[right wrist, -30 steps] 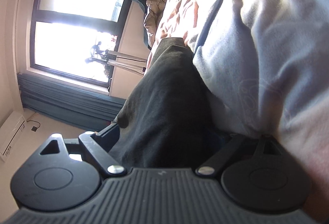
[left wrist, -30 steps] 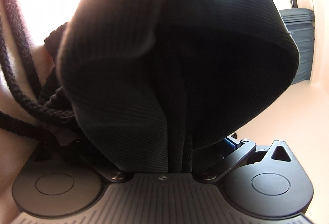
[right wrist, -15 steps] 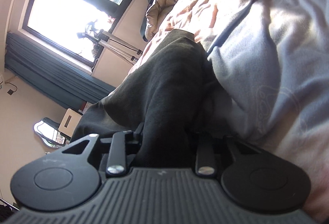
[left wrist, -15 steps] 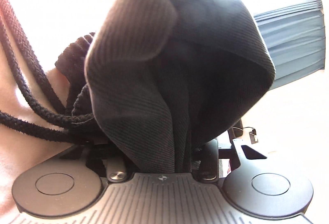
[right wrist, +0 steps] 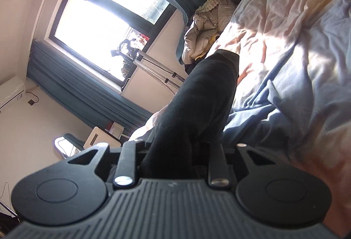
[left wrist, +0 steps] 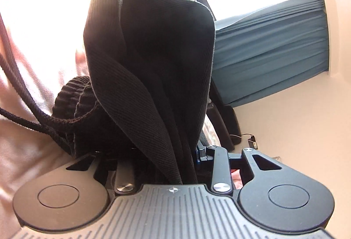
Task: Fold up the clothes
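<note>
A black ribbed garment [left wrist: 153,59] fills the left wrist view, bunched up and rising from between the jaws of my left gripper [left wrist: 173,164]. Those jaws are closing with the cloth pinched between them. Its black drawstring cords [left wrist: 24,94] trail off to the left beside a ribbed band [left wrist: 72,98]. In the right wrist view another part of the black garment [right wrist: 204,96] runs from the bed into my right gripper [right wrist: 173,155], whose jaws are also closing on it. The fingertips of both grippers are hidden under the fabric.
The garment lies over a rumpled pink sheet [right wrist: 285,41] and a light blue cloth [right wrist: 296,103] on the bed. A padded beige jacket [right wrist: 208,26] is heaped at the far end. Beyond are a bright window [right wrist: 98,19], teal curtains [left wrist: 269,52] and a metal stand [right wrist: 158,61].
Both grippers' jaws went from wide to pinched on the black cloth. Both hands rose, lifting the garment, and the right wrist view has rolled.
</note>
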